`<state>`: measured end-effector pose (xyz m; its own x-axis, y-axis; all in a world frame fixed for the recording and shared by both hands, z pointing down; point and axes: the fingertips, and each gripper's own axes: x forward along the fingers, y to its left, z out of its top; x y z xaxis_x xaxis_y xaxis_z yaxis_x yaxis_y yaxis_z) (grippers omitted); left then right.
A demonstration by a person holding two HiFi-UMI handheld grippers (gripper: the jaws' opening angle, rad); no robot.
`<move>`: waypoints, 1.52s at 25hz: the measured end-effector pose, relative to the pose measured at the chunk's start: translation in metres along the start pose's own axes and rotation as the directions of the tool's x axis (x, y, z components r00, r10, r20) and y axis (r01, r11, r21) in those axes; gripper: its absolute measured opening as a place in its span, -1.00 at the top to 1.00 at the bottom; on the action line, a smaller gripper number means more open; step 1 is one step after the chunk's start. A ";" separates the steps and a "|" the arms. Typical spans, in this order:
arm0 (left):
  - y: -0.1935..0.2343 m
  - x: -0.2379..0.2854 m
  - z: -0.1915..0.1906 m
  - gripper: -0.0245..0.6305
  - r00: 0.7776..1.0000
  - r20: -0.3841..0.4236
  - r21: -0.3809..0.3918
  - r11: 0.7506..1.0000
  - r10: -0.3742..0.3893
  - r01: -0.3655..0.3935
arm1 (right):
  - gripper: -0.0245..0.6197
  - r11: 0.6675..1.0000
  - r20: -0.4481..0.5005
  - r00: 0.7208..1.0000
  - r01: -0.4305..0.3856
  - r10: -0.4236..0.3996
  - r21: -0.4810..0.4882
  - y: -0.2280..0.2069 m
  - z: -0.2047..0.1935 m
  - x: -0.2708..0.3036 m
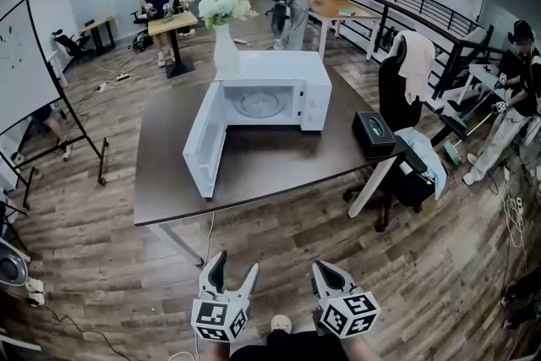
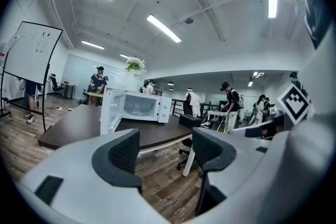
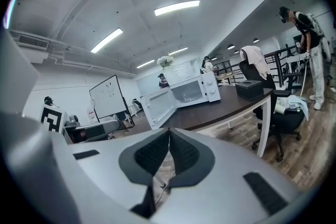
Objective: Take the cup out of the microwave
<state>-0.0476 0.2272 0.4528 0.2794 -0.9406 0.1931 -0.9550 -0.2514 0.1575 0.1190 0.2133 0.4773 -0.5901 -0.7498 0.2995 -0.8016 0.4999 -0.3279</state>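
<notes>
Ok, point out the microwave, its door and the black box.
microwave (image 1: 275, 65), head view, on its white top.
door (image 1: 204, 141), head view, middle of its open inner face.
black box (image 1: 373, 132), head view, on its lid.

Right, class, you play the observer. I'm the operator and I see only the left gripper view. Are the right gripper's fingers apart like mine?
Observer: No. The right gripper has its fingers together, with nothing between them.
Operator: Looking down from the head view, is there a cup inside the microwave?
Observer: The microwave stands with its door open, and from above only its glass turntable shows inside. I can't see a cup on it.
</notes>
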 end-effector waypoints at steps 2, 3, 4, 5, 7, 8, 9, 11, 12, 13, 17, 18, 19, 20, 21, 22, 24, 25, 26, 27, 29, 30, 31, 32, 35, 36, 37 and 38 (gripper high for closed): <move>0.001 0.009 0.000 -0.04 1.000 0.001 -0.009 1.000 0.006 -0.006 | 0.94 1.000 -0.003 1.000 -0.004 0.004 -0.003 -0.006 0.003 0.006; 0.001 0.013 0.000 -0.09 1.000 0.002 -0.013 1.000 0.010 -0.010 | 0.94 1.000 -0.006 1.000 -0.007 0.007 -0.003 -0.009 0.004 0.009; 0.002 0.016 -0.001 -0.11 1.000 0.002 -0.016 1.000 0.015 -0.015 | 0.94 1.000 -0.008 1.000 -0.009 0.009 -0.003 -0.012 0.004 0.011; 0.003 0.019 -0.001 -0.13 1.000 0.003 -0.018 1.000 0.023 -0.023 | 0.94 1.000 -0.011 1.000 -0.013 0.013 -0.004 -0.014 0.005 0.014; 0.005 0.022 -0.002 -0.20 0.999 0.000 -0.023 0.999 0.042 -0.042 | 0.94 1.000 -0.015 1.000 -0.021 0.021 -0.003 -0.017 0.005 0.018; 0.005 0.022 -0.003 -0.23 0.999 -0.005 -0.030 0.998 0.047 -0.048 | 0.94 1.000 -0.017 1.000 -0.025 0.025 -0.002 -0.017 0.006 0.019; 0.005 0.021 -0.004 -0.25 0.999 -0.009 -0.036 0.998 0.051 -0.051 | 0.94 1.000 -0.018 0.999 -0.029 0.029 0.000 -0.018 0.006 0.019; 0.005 0.021 -0.004 -0.31 0.998 -0.018 -0.038 0.998 0.056 -0.057 | 0.94 0.999 -0.016 0.999 -0.036 0.036 0.004 -0.018 0.009 0.019; 0.006 0.021 -0.004 -0.32 0.998 -0.022 -0.035 0.998 0.060 -0.061 | 0.94 0.999 -0.014 0.999 -0.039 0.039 0.006 -0.018 0.010 0.019; 0.007 0.021 -0.004 -0.32 0.998 -0.023 -0.035 0.997 0.063 -0.064 | 0.94 0.999 -0.012 0.999 -0.039 0.039 0.008 -0.018 0.010 0.018; 0.009 0.021 -0.005 -0.32 0.997 -0.021 -0.042 0.997 0.070 -0.071 | 0.94 1.000 -0.020 1.000 -0.023 0.024 0.018 -0.024 0.005 0.015; 0.010 0.022 -0.005 -0.32 0.997 -0.024 -0.039 0.997 0.069 -0.069 | 0.94 1.000 -0.023 1.000 -0.018 0.019 0.023 -0.025 0.003 0.015; 0.010 0.023 -0.006 -0.32 0.997 -0.029 -0.035 0.997 0.065 -0.066 | 0.94 1.000 -0.027 1.000 -0.014 0.015 0.026 -0.025 0.001 0.015; 0.011 0.024 -0.008 -0.32 0.998 -0.034 -0.031 0.998 0.061 -0.062 | 0.94 1.000 -0.031 0.999 -0.010 0.011 0.029 -0.026 -0.001 0.016; 0.013 0.026 -0.009 -0.32 0.997 -0.039 -0.028 0.998 0.060 -0.061 | 0.94 1.000 -0.036 0.999 -0.006 0.008 0.031 -0.026 -0.003 0.017; 0.016 0.028 -0.010 -0.32 0.997 -0.041 -0.025 0.998 0.061 -0.063 | 0.94 0.999 -0.039 0.999 -0.003 0.005 0.033 -0.027 -0.004 0.019; 0.024 0.032 -0.009 -0.32 0.997 -0.036 -0.027 0.997 0.069 -0.070 | 0.94 0.999 -0.040 0.999 0.002 0.000 0.038 -0.028 -0.006 0.023; 0.027 0.035 -0.008 -0.32 0.997 -0.031 -0.030 0.997 0.072 -0.073 | 0.94 0.999 -0.039 0.999 0.004 -0.002 0.040 -0.029 -0.006 0.026; 0.029 0.039 -0.006 -0.32 0.997 -0.027 -0.032 0.997 0.072 -0.073 | 0.94 0.999 -0.038 0.999 0.006 -0.004 0.042 -0.030 -0.005 0.029; 0.031 0.042 -0.004 -0.32 0.997 -0.025 -0.032 0.997 0.070 -0.071 | 0.94 0.999 -0.038 0.999 0.007 -0.005 0.043 -0.032 -0.004 0.033; 0.033 0.051 -0.003 -0.32 0.998 -0.027 -0.033 0.998 0.061 -0.062 | 0.94 0.999 -0.041 0.999 0.009 -0.007 0.046 -0.034 -0.002 0.041; 0.035 0.056 -0.003 -0.32 0.998 -0.030 -0.034 0.998 0.056 -0.057 | 0.94 0.999 -0.041 0.999 0.008 -0.006 0.047 -0.035 0.000 0.046; 0.037 0.063 -0.003 -0.32 0.998 -0.035 -0.034 0.998 0.051 -0.052 | 0.94 0.999 -0.040 0.999 0.007 -0.005 0.049 -0.036 0.002 0.051; 0.039 0.070 -0.004 -0.32 0.998 -0.039 -0.035 0.998 0.045 -0.047 | 0.94 0.999 -0.038 0.999 0.007 -0.005 0.049 -0.038 0.005 0.057; 0.045 0.095 -0.002 -0.32 0.998 -0.049 -0.036 0.999 0.028 -0.030 | 0.94 0.999 -0.036 0.999 0.011 -0.009 0.053 -0.047 0.014 0.077; 0.047 0.104 0.000 -0.32 0.998 -0.050 -0.036 0.999 0.022 -0.024 | 0.94 0.998 -0.038 0.999 0.015 -0.012 0.057 -0.050 0.017 0.084; 0.049 0.113 0.004 -0.32 0.999 -0.051 -0.035 0.999 0.015 -0.017 | 0.94 0.998 -0.038 0.999 0.017 -0.015 0.061 -0.054 0.021 0.091; 0.051 0.122 0.007 -0.32 0.999 -0.051 -0.032 0.999 0.009 -0.010 | 0.94 0.998 -0.037 0.999 0.019 -0.016 0.063 -0.057 0.025 0.099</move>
<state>-0.0629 0.0982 0.4772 0.2757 -0.9300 0.2432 -0.9541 -0.2341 0.1868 0.1092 0.0995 0.5029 -0.5800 -0.7411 0.3382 -0.8048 0.4574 -0.3782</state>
